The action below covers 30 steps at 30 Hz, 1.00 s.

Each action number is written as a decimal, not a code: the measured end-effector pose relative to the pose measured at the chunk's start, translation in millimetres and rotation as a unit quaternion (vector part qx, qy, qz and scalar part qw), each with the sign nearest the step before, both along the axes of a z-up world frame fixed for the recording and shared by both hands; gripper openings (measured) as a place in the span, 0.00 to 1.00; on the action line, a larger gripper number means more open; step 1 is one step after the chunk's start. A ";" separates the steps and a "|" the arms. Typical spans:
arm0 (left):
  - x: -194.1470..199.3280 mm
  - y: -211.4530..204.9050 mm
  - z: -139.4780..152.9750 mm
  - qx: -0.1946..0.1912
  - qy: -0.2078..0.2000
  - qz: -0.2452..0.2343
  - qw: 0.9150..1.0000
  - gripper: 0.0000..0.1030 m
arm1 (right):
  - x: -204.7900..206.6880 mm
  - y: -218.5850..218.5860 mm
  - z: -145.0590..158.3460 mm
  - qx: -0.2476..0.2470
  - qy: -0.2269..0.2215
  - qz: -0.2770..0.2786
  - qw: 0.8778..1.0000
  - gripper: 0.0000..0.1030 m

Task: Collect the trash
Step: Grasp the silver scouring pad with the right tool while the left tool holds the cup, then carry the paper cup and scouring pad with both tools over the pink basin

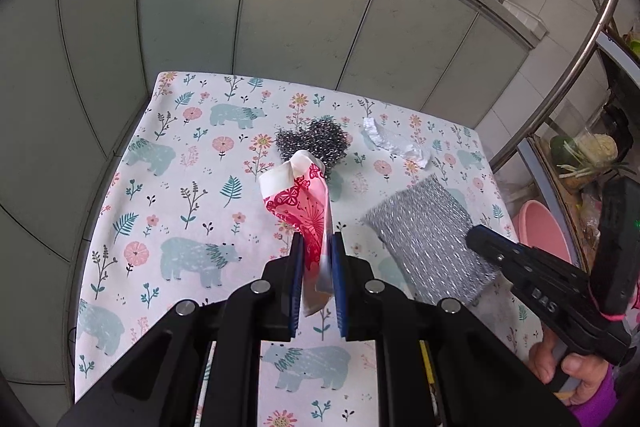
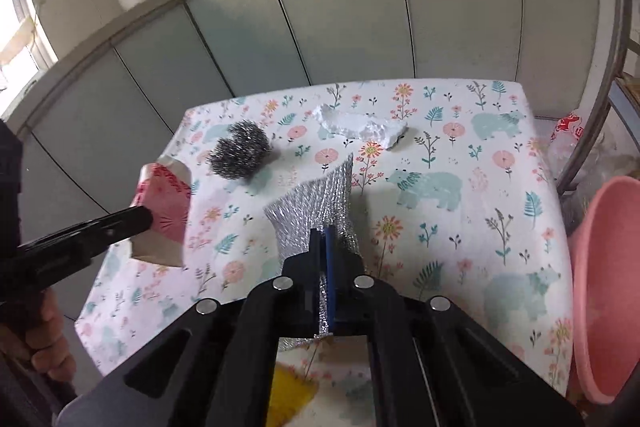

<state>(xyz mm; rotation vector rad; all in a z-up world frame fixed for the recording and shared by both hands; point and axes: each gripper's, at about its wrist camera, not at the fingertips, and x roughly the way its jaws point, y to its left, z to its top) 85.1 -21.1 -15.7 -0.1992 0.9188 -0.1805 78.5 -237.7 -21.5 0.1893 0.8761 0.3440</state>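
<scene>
My left gripper (image 1: 317, 247) is shut on a crushed red-and-white paper cup (image 1: 298, 195), held above the tablecloth; the same cup (image 2: 166, 203) shows at the left of the right wrist view. My right gripper (image 2: 323, 233) is shut on a silver glittery scouring cloth (image 2: 316, 207), lifted off the table; in the left wrist view that cloth (image 1: 428, 239) hangs from the right gripper (image 1: 476, 233). A steel-wool scourer (image 2: 242, 149) and a torn white foam piece (image 2: 362, 129) lie on the far part of the table.
The table carries a bear-and-flower cloth (image 1: 180, 187). A pink plastic basin (image 2: 604, 283) stands off the table's right edge. Pale green cabinet doors (image 1: 200, 7) run behind the table, and a metal rack with vegetables (image 1: 580, 147) stands at the right. A yellow patch (image 2: 290, 391) shows beneath my right gripper.
</scene>
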 end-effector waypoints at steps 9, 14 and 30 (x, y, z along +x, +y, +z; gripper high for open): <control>-16.7 -20.8 21.7 0.000 -0.027 -0.020 0.999 0.12 | -44.3 -34.1 42.8 0.025 -0.051 -0.027 0.998 0.03; -19.0 -42.5 28.6 -0.003 -0.036 -0.045 0.998 0.12 | -59.7 -57.9 51.9 0.019 -0.060 -0.053 0.997 0.02; -19.9 -141.5 42.5 0.004 -0.055 -0.142 0.988 0.12 | -85.8 -139.1 61.6 0.014 -0.084 -0.150 0.985 0.03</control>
